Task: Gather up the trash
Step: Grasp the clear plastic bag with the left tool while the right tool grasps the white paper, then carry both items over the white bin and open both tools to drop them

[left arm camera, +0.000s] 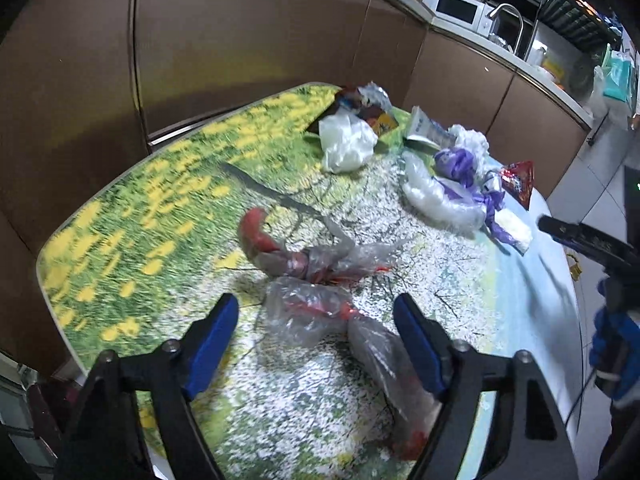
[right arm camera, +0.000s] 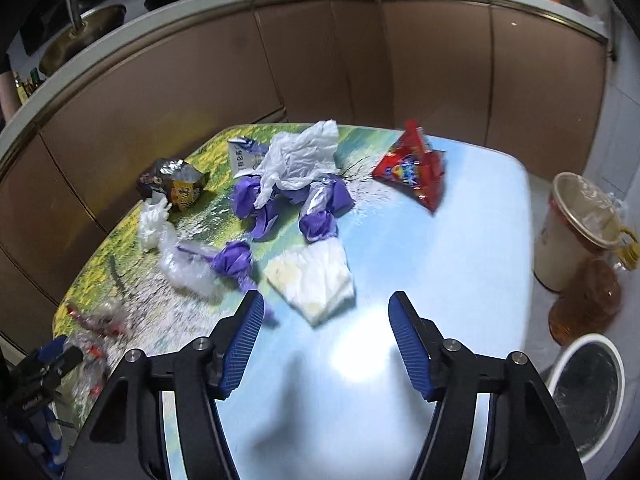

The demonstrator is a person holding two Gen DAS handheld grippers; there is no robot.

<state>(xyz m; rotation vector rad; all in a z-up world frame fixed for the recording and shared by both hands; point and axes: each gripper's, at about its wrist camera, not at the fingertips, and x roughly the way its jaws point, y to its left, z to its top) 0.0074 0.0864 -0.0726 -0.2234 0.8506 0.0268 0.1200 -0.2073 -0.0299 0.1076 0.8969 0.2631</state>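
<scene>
Trash lies scattered on a table (left arm camera: 160, 200) with a printed meadow top. My left gripper (left arm camera: 316, 312) is open and straddles a crumpled clear wrapper with red print (left arm camera: 376, 344); its blue pads stand clear of it. My right gripper (right arm camera: 326, 304) is open just short of a folded white tissue (right arm camera: 316, 280), whose near corner lies between the fingertips. Beyond the tissue lie purple wrappers (right arm camera: 320, 208), a white plastic bag (right arm camera: 300, 156), a red snack bag (right arm camera: 416, 176) and a dark foil snack bag (right arm camera: 176, 184). The left wrist view shows the red snack bag (left arm camera: 520, 184) and the tissue (left arm camera: 514, 232) at the right.
Brown cabinet fronts (right arm camera: 320, 60) curve closely around the far side of the table. On the floor at the right stand a white waste bin with a dark liner (right arm camera: 588, 392), a cream lined bucket (right arm camera: 576, 232) and an orange bottle (right arm camera: 588, 304). Counter holds a microwave (left arm camera: 456, 8) and a sink.
</scene>
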